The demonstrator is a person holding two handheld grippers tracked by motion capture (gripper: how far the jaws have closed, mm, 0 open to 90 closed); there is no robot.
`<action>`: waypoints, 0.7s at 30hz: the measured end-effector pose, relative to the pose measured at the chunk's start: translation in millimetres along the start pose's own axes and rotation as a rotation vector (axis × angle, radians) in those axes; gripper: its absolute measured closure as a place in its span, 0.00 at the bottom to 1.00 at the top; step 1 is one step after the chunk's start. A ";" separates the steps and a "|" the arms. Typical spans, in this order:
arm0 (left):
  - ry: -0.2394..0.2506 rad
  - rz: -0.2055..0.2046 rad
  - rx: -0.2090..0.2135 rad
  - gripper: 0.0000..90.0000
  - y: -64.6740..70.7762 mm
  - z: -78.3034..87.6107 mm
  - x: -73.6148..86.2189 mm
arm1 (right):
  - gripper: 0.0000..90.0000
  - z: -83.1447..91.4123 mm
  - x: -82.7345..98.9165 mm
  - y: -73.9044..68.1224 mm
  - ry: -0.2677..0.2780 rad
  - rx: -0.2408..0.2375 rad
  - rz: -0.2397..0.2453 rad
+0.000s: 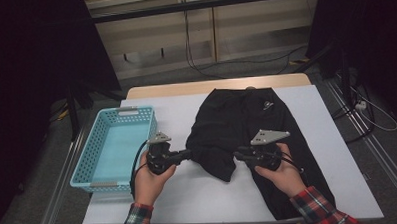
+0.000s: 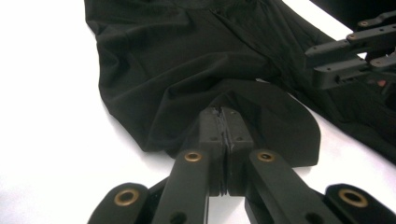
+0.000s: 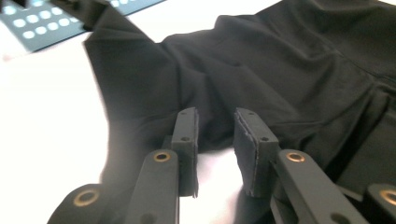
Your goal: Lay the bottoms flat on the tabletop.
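A black garment [image 1: 242,120] lies spread on the white table [image 1: 189,202], with a small pale logo near its far end. My left gripper [image 1: 189,153] points right at the garment's left edge. In the left gripper view its jaws [image 2: 226,112] are pressed together on a raised fold of the black fabric [image 2: 187,56]. My right gripper [image 1: 236,153] points left over the garment's near part. Its jaws [image 3: 215,116] stand apart with white table showing between them, and the black cloth [image 3: 280,60] lies just beyond the pads. The right gripper [image 2: 327,65] also appears at the upper right of the left gripper view.
A light blue perforated basket [image 1: 83,161] stands at the table's left edge, nothing inside it. Beyond the table's far edge are a floor with cables [image 1: 200,67] and a low wooden wall. Metal rails run along both sides of the table.
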State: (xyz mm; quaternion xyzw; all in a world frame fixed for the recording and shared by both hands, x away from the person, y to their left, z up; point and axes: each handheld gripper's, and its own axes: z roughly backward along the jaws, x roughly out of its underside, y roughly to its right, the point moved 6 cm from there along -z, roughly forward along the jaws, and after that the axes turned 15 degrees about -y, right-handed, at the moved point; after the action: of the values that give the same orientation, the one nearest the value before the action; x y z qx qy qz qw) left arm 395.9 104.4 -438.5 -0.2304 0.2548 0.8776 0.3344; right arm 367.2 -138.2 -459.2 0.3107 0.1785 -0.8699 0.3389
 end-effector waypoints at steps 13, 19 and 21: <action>-0.003 -0.004 -0.010 0.98 1.4 -3.8 0.4 | 0.78 -25.5 7.4 -53.1 -0.091 -0.151 0.138; -0.017 0.000 -0.018 0.98 -1.7 -6.4 2.0 | 0.62 -44.5 15.1 -52.1 -0.165 -0.136 0.177; -0.016 0.009 -0.022 0.98 -3.0 -7.6 2.2 | 0.64 -44.6 14.9 -52.4 -0.167 -0.143 0.189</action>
State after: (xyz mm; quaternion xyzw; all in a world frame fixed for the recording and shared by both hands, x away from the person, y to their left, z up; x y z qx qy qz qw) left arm 398.3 102.8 -446.4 -0.2259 0.2436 0.8836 0.3300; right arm 340.6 -85.1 -497.0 0.2276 0.1812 -0.8421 0.4541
